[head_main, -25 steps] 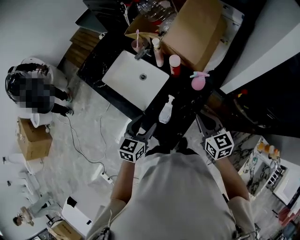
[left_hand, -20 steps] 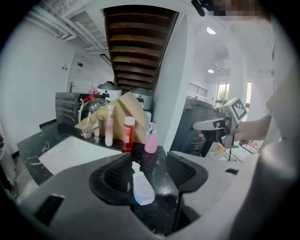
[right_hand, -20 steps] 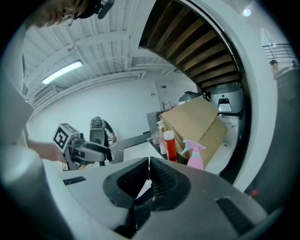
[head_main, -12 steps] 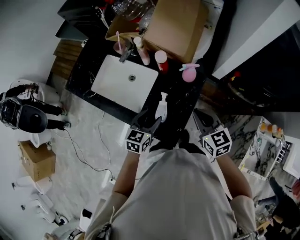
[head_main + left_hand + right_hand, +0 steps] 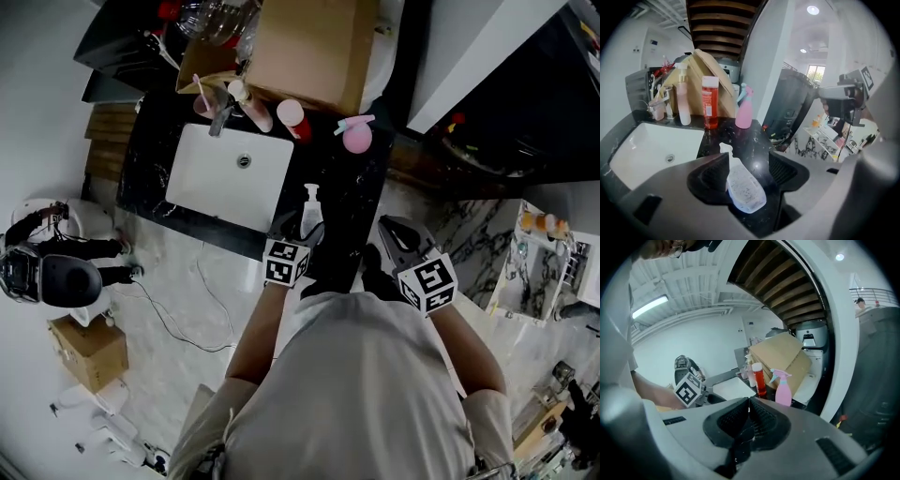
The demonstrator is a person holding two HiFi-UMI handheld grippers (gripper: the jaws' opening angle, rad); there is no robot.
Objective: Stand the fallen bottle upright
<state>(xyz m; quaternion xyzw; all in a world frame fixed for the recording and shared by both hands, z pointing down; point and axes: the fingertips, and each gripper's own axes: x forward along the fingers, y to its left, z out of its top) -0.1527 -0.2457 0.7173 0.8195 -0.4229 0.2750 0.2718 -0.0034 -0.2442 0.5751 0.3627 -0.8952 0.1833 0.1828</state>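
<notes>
Counter [image 5: 354, 211] right of fallen bottle [image 5: 310, 216] lies open; upright bottles [image 5: 292, 117] stand behind.

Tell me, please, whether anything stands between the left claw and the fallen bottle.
Nothing visible does: the fallen bottle lies on the black counter between the opening jaws of the left claw, neither pad clamped on it yet.

Right gripper [image 5: 749, 402], jaws together, angled downward

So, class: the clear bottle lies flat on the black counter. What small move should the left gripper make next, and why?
Probably close on the bottle: the left gripper's jaws are opening, the bottle's body lies between them, apparently not yet squeezed, so gripping comes before tilting it upright.
</notes>
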